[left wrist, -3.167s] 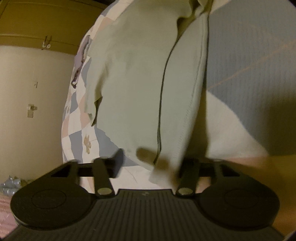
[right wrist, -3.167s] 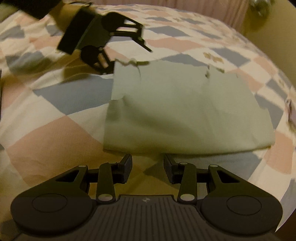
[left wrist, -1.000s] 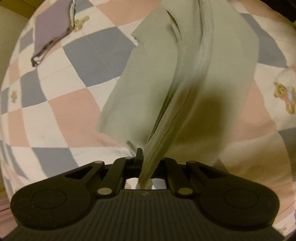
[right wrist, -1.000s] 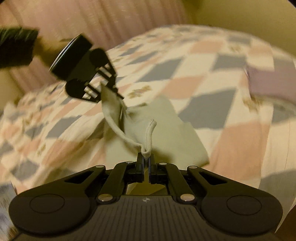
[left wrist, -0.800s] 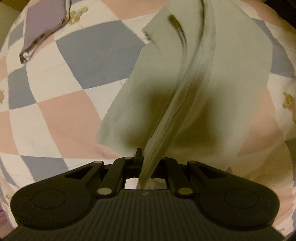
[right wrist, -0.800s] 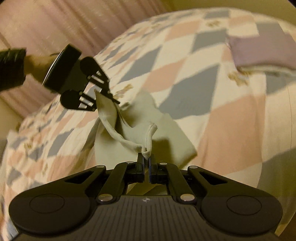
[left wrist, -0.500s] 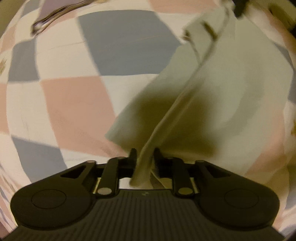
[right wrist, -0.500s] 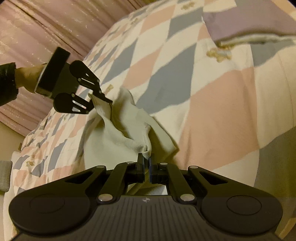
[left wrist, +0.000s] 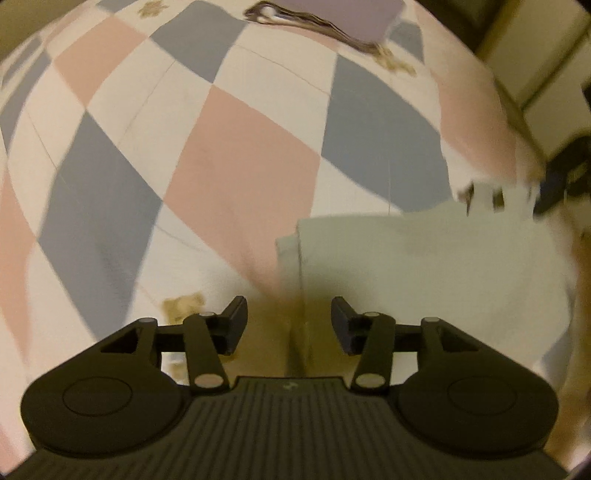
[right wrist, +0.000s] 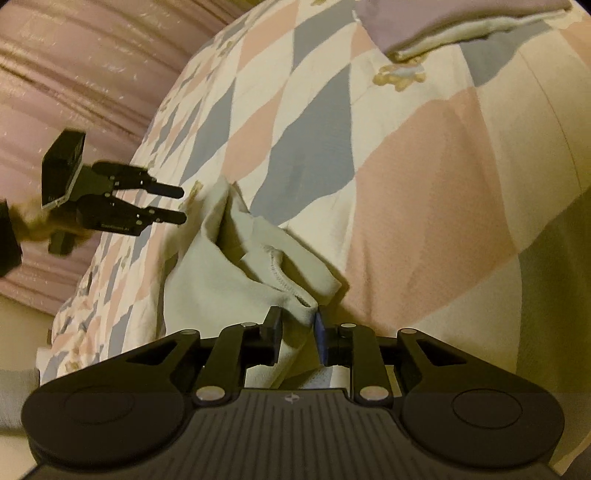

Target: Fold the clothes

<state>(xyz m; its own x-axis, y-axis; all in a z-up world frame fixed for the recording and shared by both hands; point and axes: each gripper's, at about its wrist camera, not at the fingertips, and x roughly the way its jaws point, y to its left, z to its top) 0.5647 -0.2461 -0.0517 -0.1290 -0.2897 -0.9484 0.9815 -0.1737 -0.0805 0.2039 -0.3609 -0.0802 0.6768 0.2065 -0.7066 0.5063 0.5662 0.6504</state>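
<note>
A pale green garment (right wrist: pixel 236 280) lies folded over on the checked bedspread (right wrist: pixel 424 206). In the left wrist view it (left wrist: pixel 424 266) lies flat at the right. My left gripper (left wrist: pixel 288 325) is open and empty, just above the garment's left edge; it also shows in the right wrist view (right wrist: pixel 177 205), open, to the left of the cloth. My right gripper (right wrist: pixel 297 325) has its jaws partly apart, with the garment's seamed edge lying loosely between them. The right gripper shows blurred at the far right of the left wrist view (left wrist: pixel 565 173).
A folded lilac garment (right wrist: pixel 454 22) lies on the bed beyond; it also shows in the left wrist view (left wrist: pixel 332 14). A pink curtain (right wrist: pixel 74 74) hangs behind the bed. The bed's edge drops off at the right of the left wrist view.
Both grippers carried the garment's edge over and down onto the bed. The left gripper opened, let go and drew back. The right gripper's jaws have parted.
</note>
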